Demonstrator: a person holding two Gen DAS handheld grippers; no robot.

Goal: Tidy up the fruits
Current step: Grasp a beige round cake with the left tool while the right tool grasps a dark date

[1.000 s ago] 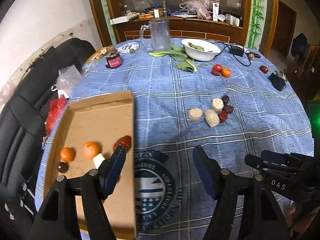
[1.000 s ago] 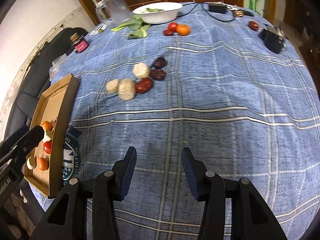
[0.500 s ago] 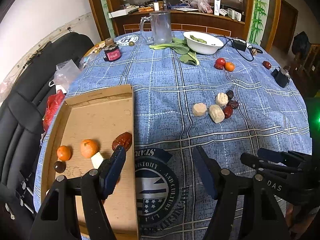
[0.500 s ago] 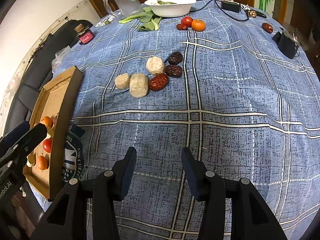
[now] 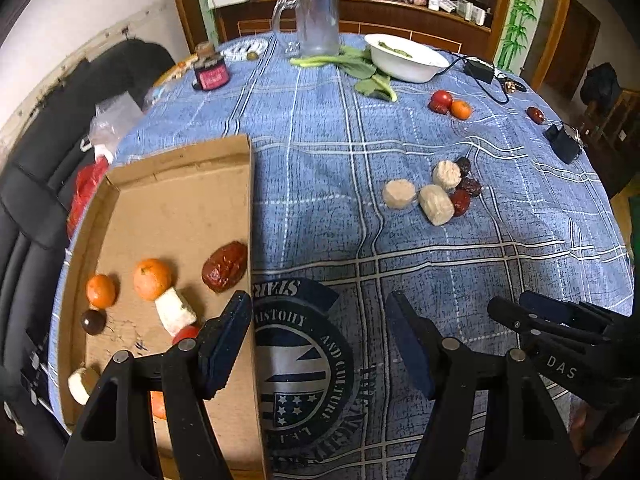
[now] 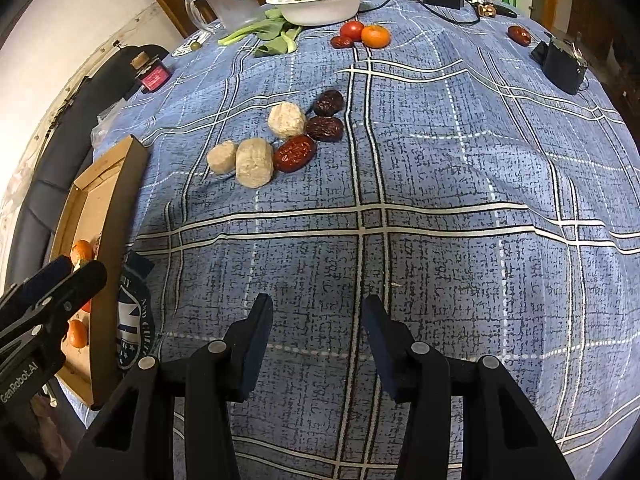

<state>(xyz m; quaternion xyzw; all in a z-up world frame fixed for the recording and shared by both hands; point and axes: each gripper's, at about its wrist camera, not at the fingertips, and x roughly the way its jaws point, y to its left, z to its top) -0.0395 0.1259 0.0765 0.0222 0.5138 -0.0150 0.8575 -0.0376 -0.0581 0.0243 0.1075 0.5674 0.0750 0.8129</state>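
Observation:
A cardboard tray (image 5: 176, 184) lies at the table's left edge. It holds two oranges (image 5: 152, 279), a red date (image 5: 224, 266), a white chunk (image 5: 175, 312), a dark round fruit (image 5: 93, 322) and a small tomato (image 5: 186, 334). My left gripper (image 5: 318, 308) hovers open and empty, straddling the tray's right wall. Mid-table sit three pale round cakes (image 6: 254, 162) and several dates (image 6: 294, 153). Short of them, my right gripper (image 6: 316, 308) stands open and empty over the bare cloth. A tomato (image 6: 352, 29), an orange (image 6: 375, 36) and another date (image 6: 519, 35) lie farther back.
At the far side stand a glass mug (image 5: 316, 24), a white bowl (image 5: 406, 58) with greens (image 5: 360, 68) beside it, a red-labelled jar (image 5: 210, 74), and a charger with cable (image 5: 478, 70). A black case (image 6: 562, 64) sits far right. A black chair (image 5: 40, 160) is left of the table.
My left gripper has sunk toward the table and tipped down a little, so the tray and its fruit look larger. The right gripper has hardly moved. Both jaws stand as before.

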